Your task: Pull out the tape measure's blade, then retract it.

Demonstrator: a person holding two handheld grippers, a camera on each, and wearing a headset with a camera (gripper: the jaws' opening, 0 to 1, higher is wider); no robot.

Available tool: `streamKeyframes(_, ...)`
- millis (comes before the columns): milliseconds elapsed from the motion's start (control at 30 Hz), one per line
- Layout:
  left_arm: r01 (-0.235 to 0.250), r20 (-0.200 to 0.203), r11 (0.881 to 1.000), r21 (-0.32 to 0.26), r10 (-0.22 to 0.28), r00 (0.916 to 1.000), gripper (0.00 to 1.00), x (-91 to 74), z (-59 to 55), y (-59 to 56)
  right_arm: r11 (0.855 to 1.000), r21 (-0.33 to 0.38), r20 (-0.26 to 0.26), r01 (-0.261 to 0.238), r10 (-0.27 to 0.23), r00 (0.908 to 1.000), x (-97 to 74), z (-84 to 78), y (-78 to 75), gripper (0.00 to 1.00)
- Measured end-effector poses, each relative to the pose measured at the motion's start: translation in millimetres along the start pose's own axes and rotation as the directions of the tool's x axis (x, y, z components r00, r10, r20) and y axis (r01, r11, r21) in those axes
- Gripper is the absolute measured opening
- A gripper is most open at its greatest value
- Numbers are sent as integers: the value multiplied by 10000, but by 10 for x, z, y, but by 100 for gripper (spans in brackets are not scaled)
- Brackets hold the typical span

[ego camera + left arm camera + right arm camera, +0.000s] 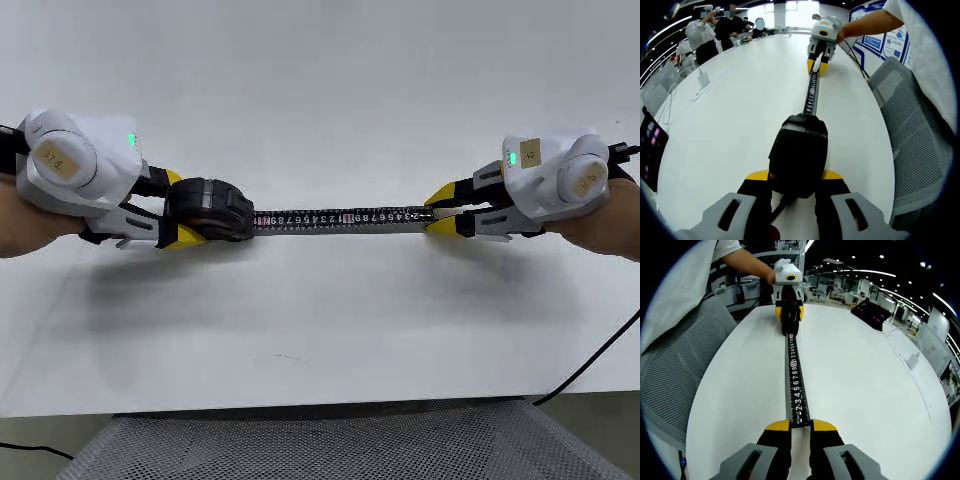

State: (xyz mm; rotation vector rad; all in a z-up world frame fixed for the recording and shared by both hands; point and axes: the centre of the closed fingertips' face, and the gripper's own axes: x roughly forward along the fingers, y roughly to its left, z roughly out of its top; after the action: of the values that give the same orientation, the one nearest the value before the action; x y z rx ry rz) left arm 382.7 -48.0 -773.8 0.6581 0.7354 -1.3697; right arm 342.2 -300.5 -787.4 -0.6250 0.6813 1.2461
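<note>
The black tape measure case (208, 209) is clamped in my left gripper (176, 208), just above the white table. Its case (799, 154) sits between the yellow-tipped jaws in the left gripper view. The numbered blade (345, 218) runs out to the right in a straight line. My right gripper (441, 209) is shut on the blade's free end. In the right gripper view the blade (795, 388) leads from my right gripper (801, 426) to the case (789, 320) far off. In the left gripper view the right gripper (816, 64) pinches the blade's far tip.
The white table (330, 330) stretches wide around both grippers. A grey mesh chair (330, 445) stands at the near edge. A black cable (590, 365) hangs off the right side. People (715, 30) stand at the table's far end, with a charger and cord (695, 85) nearby.
</note>
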Motion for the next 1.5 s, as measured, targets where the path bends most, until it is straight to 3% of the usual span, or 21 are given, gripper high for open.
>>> streamKeyframes(1000,-5,-92,10000,24,5,10000,28,6,1,0,9999,72,-577,-125,129,9983,-205,-272,-38,9)
streamKeyframes(1500,-87,-126,9997,-212,84,9999,29,13,6,-6,9995,323,-726,63,-40,9974,-201,-271,-62,10)
